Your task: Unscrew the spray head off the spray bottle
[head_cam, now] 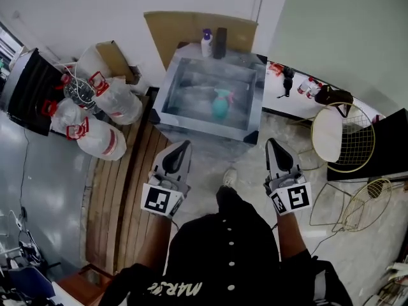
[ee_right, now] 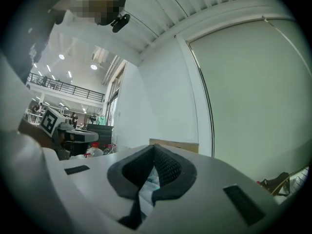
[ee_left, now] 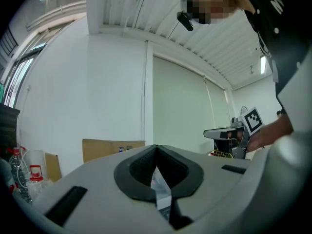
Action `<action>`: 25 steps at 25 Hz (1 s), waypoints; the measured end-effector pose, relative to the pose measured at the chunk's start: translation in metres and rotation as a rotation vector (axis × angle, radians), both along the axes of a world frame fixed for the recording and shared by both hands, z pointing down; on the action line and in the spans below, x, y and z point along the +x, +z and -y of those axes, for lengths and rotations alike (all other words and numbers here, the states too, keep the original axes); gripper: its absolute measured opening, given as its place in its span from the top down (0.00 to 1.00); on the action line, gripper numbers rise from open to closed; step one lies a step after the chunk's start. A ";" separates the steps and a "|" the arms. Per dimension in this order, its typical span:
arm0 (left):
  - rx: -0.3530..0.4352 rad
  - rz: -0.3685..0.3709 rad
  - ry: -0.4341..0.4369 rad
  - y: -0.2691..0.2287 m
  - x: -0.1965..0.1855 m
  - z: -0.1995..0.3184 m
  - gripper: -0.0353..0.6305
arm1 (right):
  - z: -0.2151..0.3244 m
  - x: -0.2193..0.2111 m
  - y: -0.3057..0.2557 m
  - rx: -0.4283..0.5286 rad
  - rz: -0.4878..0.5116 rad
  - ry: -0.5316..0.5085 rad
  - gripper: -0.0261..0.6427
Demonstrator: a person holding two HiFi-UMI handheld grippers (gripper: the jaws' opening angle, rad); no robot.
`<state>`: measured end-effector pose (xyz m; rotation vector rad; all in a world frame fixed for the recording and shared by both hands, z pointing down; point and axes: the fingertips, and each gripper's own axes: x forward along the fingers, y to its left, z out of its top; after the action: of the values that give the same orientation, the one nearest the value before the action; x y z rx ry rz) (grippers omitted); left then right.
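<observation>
table top: glossy reflective metal. spray bottle: smooth plastic. far board: matt cardboard. planks on left: wood. chair on right: thin metal wire. left gripper: matt grey plastic shell, pads rough black.

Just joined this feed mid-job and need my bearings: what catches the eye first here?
The teal spray bottle on the shiny metal table ahead stands out first, untouched. Nearer, the left hand-held gripper and right hand-held gripper are held level short of the table, both shut and empty. White water jugs with red handles crowd the floor at left.
</observation>
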<state>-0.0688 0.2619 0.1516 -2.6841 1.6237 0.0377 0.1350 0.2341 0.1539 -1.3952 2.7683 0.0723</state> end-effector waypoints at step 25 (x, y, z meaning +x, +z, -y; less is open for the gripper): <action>-0.233 0.440 0.309 0.105 0.031 0.217 0.93 | 0.231 -0.064 0.079 -0.134 -0.325 -0.317 0.94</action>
<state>-0.0374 0.0449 0.2566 -2.8044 1.1396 -0.7266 0.0708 0.0031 0.2328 -1.0273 3.2841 0.1141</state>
